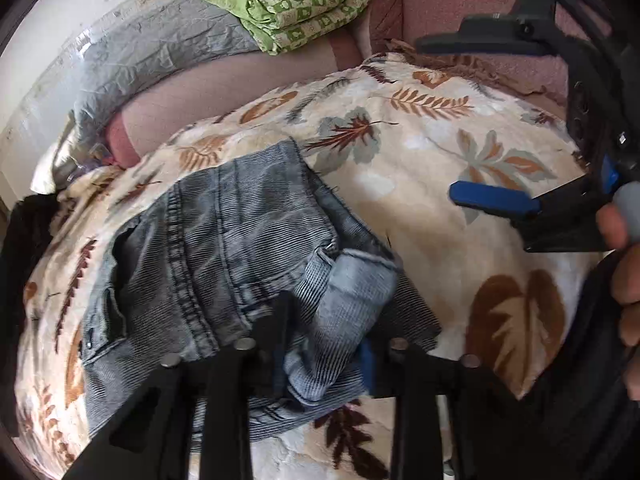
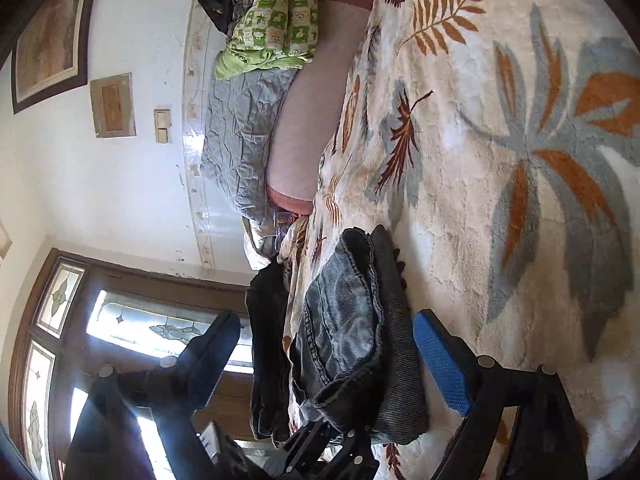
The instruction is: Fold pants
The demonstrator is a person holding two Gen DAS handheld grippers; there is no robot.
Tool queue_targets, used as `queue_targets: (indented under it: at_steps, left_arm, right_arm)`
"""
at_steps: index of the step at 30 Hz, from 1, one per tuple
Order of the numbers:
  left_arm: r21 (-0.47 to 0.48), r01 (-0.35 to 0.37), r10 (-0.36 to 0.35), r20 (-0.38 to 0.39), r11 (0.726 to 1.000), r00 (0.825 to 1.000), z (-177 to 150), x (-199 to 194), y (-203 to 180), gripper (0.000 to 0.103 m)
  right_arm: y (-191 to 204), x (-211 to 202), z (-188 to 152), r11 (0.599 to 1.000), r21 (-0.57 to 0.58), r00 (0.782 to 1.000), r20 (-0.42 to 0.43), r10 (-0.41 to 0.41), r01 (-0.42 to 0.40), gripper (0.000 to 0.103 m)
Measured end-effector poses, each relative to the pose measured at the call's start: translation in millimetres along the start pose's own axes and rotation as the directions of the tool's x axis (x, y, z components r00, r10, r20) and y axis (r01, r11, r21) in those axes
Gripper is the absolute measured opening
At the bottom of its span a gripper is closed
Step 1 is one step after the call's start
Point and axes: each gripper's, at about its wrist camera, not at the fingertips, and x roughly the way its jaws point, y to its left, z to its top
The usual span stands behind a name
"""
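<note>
Grey washed denim pants (image 1: 224,248) lie folded in a bundle on a cream leaf-patterned blanket (image 1: 420,152). My left gripper (image 1: 320,344) is shut on a folded edge of the pants near the bottom of the left wrist view. My right gripper (image 1: 440,120) is open and empty, hovering above the blanket to the right of the pants. In the right wrist view the pants (image 2: 352,340) lie between the wide-open fingers of my right gripper (image 2: 324,324), with the left gripper (image 2: 320,452) on their near end.
A green patterned quilt (image 1: 304,8) and dark clothes lie at the back. A grey crumpled sheet (image 1: 160,52) runs along the wall. A dark garment (image 2: 268,340) hangs off the blanket's edge. A stained-glass window (image 2: 120,320) is beyond.
</note>
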Motion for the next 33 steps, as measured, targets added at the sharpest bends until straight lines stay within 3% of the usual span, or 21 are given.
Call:
queue_targets:
  at_steps: [2,4,7,8,10,12,16,18,20,21,22,23,24,26,28,33]
  left_arm:
    - [-0.035,0.054,-0.054,0.005,0.998,0.999,5,-11,9,0.049]
    - [-0.065,0.045,-0.042,0.035,0.997,0.998,8,-28,17,0.049]
    - [-0.169,0.092,-0.071,0.124,0.981,0.990,7,-66,44,0.051]
    - [-0.207,0.090,-0.057,0.157,0.974,0.986,8,-77,55,0.054]
    - [-0.301,0.068,0.000,0.223,0.951,0.975,3,-102,83,0.070]
    - [-0.384,0.045,0.060,0.258,0.922,0.964,-5,-113,112,0.076]
    - [-0.471,-0.080,0.162,0.136,0.878,0.977,-23,-86,151,0.076]
    - [-0.493,-0.106,0.152,0.054,0.863,0.987,-33,-61,161,0.076]
    - [-0.502,-0.098,0.108,-0.010,0.859,0.994,-44,-38,162,0.076]
    - [-0.503,-0.092,0.081,-0.043,0.859,0.996,-48,-28,160,0.076]
    - [-0.518,-0.086,0.071,-0.049,0.851,0.996,-53,-24,159,0.076]
    - [-0.534,-0.070,0.065,-0.028,0.843,0.998,-58,-25,159,0.076]
    - [-0.542,-0.052,0.054,-0.012,0.839,0.998,-60,-27,160,0.076]
    - [-0.549,-0.039,0.050,0.005,0.835,0.999,-63,-30,162,0.076]
    - [-0.551,-0.029,0.038,0.005,0.834,0.999,-64,-27,163,0.076]
    - [-0.557,-0.007,0.026,0.025,0.831,0.999,-63,-29,166,0.076]
  right_arm:
    - [0,-1,1,1.000,-0.007,1.000,0.003,-0.003,0.003,0.090]
    - [2,0,0,1.000,-0.019,1.000,0.003,-0.005,0.005,0.090]
    - [9,1,-2,0.998,-0.064,1.000,0.004,-0.027,0.028,0.090]
    - [11,0,-2,0.996,-0.081,0.999,0.007,-0.035,0.036,0.090]
    - [16,-1,-4,0.991,-0.118,0.998,0.018,-0.055,0.057,0.090]
    - [24,0,-6,0.988,-0.141,0.998,0.010,-0.058,0.059,0.090]
    - [65,15,-23,0.975,-0.214,0.993,-0.111,0.036,-0.060,0.090]
    - [83,32,-37,0.964,-0.235,0.973,-0.218,0.072,-0.123,0.090]
    - [85,51,-48,0.963,-0.239,0.959,-0.280,0.052,-0.122,0.091]
    - [77,61,-51,0.969,-0.228,0.952,-0.305,0.017,-0.091,0.091]
    - [63,72,-54,0.978,-0.206,0.942,-0.327,-0.074,0.005,0.091]
    - [43,80,-57,0.973,-0.183,0.915,-0.351,-0.197,0.140,0.091]
    - [24,83,-60,0.967,-0.148,0.892,-0.376,-0.251,0.210,0.090]
    - [15,72,-59,0.985,-0.087,0.919,-0.356,-0.170,0.148,0.088]
    - [23,63,-57,0.984,-0.093,0.933,-0.317,-0.173,0.151,0.089]
    - [32,66,-52,0.985,-0.064,0.943,-0.286,-0.172,0.160,0.089]
